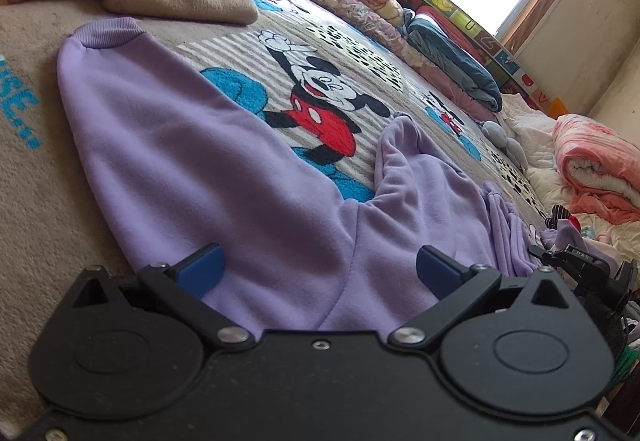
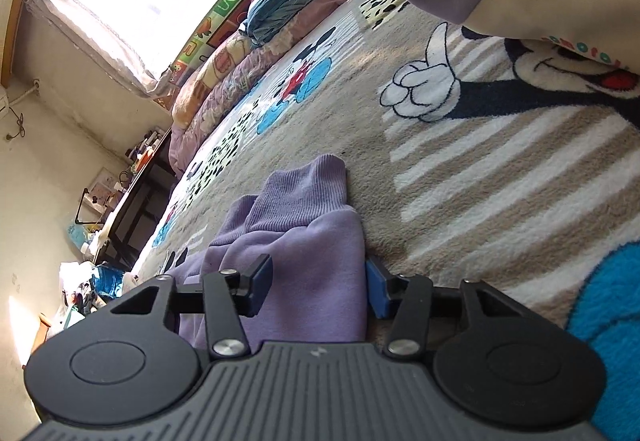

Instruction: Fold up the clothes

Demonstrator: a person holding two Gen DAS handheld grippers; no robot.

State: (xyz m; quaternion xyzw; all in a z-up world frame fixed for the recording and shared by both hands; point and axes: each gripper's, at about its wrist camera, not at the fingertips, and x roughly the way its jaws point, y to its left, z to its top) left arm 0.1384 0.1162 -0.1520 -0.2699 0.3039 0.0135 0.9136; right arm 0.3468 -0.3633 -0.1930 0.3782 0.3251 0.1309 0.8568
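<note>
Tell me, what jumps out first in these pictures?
A lilac sweatshirt sprawls across a Mickey Mouse blanket, right before the left gripper and its open blue fingers. The right gripper straddles a ribbed sleeve cuff. Rolled quilts line the bright window wall.

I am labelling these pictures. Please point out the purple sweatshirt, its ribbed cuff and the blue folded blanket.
purple sweatshirt [image 1: 192,145]: left wrist view, sleeve.
ribbed cuff [image 2: 300,193]: right wrist view, middle.
blue folded blanket [image 1: 456,61]: left wrist view, top.
</note>
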